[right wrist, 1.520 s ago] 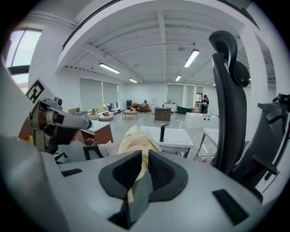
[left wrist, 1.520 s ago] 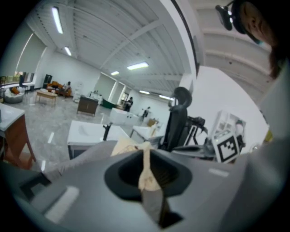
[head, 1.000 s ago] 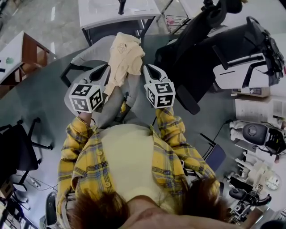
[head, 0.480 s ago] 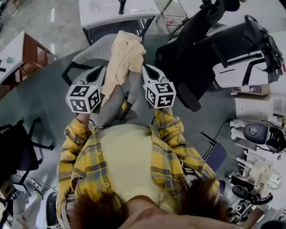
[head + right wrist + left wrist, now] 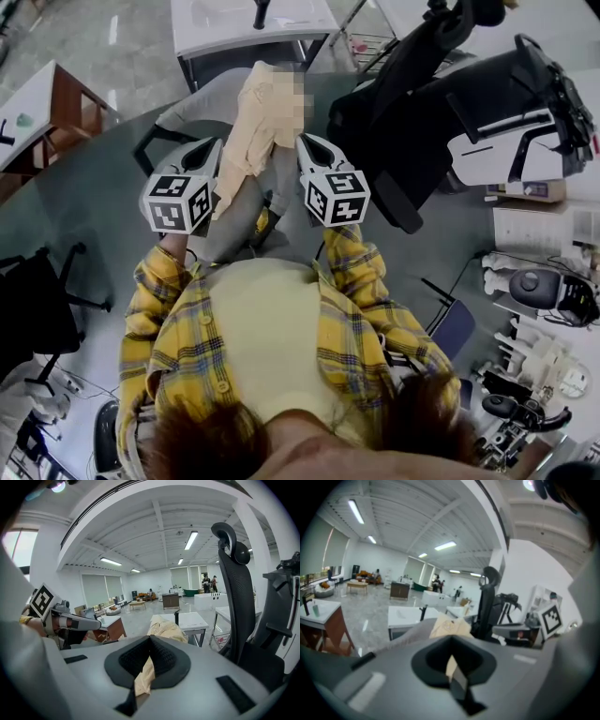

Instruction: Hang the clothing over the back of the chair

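A beige garment (image 5: 251,131) lies bunched over the back of a grey chair (image 5: 192,103) in the head view and hangs down between my two grippers. My left gripper (image 5: 218,142) holds its left edge, the jaws closing tight on a fold; in the left gripper view a beige strip of the garment (image 5: 451,666) shows between the jaws of the left gripper (image 5: 451,645). My right gripper (image 5: 302,141) is shut on the right edge, and in the right gripper view a fold of the garment (image 5: 143,677) trails out of the right gripper (image 5: 149,644).
A tall black office chair (image 5: 422,103) stands close on the right of the grey chair. A white table (image 5: 244,19) is just behind it, a wooden desk (image 5: 47,103) at far left, another black chair (image 5: 37,309) at lower left, cluttered equipment (image 5: 534,281) at right.
Both grippers have edged slightly toward the chair back, and the garment has bunched a little higher on it. The left jaws have drawn together on the cloth.
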Demonstrator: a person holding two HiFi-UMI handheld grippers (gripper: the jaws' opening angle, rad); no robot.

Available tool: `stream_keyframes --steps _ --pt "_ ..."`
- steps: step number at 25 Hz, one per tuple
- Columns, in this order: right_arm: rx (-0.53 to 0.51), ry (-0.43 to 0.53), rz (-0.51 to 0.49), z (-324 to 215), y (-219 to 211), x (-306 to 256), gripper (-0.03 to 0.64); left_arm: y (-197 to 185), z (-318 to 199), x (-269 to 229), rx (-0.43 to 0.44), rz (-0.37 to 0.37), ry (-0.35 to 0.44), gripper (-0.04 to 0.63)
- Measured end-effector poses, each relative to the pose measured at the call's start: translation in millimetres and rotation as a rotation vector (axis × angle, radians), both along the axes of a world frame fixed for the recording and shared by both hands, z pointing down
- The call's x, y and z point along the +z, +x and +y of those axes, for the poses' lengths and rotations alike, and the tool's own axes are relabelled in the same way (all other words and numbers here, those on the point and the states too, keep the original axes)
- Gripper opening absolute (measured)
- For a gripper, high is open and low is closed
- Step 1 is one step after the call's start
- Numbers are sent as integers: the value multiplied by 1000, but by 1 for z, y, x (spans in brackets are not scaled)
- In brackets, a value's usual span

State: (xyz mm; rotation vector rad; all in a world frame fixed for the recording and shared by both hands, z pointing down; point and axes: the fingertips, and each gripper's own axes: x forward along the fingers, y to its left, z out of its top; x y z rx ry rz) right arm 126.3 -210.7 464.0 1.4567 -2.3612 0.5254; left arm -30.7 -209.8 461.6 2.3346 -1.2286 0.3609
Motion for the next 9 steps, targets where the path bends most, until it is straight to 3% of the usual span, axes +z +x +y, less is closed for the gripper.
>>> stream_keyframes --steps 9 --pt "-3 13 -16 -5 -5 -6 14 -15 -2 5 -39 -36 -28 6"
